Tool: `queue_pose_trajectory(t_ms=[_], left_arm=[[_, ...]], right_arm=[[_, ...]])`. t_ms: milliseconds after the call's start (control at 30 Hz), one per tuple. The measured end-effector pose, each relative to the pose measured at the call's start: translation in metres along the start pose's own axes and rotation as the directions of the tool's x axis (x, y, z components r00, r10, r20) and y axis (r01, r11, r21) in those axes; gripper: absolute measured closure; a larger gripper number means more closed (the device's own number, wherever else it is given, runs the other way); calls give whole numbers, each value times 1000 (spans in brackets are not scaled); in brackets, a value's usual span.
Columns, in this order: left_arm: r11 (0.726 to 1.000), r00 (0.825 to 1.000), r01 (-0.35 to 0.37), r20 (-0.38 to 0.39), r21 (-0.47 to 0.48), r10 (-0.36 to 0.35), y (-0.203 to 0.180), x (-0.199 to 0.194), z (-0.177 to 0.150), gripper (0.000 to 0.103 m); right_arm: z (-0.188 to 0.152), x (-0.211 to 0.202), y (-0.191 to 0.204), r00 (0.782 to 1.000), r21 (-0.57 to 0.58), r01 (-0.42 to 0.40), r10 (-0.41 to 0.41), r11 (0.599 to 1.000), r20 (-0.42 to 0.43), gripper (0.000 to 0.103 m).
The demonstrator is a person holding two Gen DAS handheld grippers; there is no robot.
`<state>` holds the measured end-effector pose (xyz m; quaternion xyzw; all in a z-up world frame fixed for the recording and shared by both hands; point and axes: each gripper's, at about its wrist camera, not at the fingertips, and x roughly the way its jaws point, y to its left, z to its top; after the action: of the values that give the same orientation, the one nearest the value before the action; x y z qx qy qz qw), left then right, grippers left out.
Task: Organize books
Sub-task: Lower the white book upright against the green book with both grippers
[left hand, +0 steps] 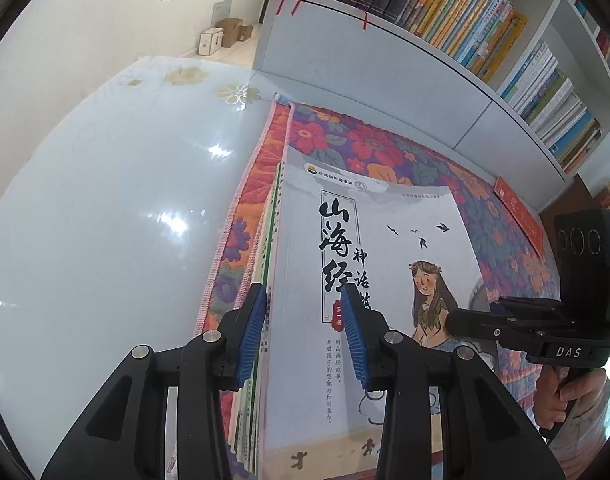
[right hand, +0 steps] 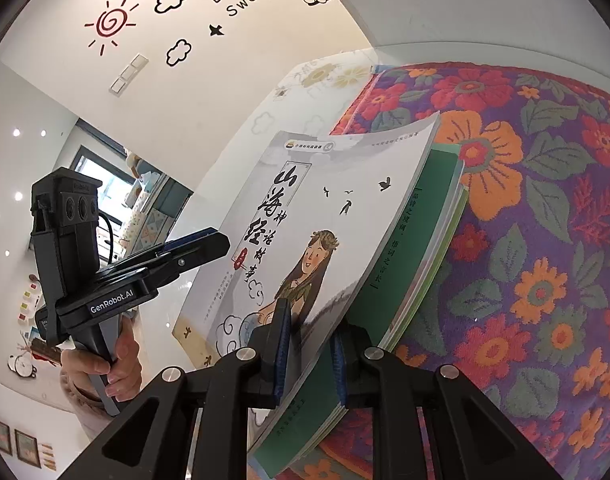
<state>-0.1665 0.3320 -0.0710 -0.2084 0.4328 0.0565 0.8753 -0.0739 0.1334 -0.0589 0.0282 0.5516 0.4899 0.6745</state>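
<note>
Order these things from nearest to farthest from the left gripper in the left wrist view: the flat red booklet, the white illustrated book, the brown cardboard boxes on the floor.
Measured from the left gripper:
1. The white illustrated book, directly under the fingers, top of a stack.
2. The flat red booklet, to the right, on the flowered cloth's far edge.
3. The brown cardboard boxes, far back, against the wall.

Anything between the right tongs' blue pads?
Yes: right wrist view shows right tongs astride the white illustrated book's near edge, above green book.

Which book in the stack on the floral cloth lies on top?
The white book with the long-haired girl and black calligraphy on its cover; those under it show only green edges.
</note>
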Motion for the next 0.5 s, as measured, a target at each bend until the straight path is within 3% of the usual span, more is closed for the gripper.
queue_pose_trajectory(t_ms=[167, 233, 500], left_arm=[[999, 999, -44, 29, 6, 44, -5, -11, 0, 67], [999, 998, -43, 38, 7, 42, -6, -17, -1, 67], [999, 998, -42, 57, 26, 40, -20, -34, -10, 66]], right_arm=[[4, -1, -7, 999, 106, -25, 28, 994, -25, 79], [5, -3, -5, 999, 124, -29, 34, 992, -41, 71], [-1, -17, -5, 998, 135, 57, -52, 989, -43, 70]])
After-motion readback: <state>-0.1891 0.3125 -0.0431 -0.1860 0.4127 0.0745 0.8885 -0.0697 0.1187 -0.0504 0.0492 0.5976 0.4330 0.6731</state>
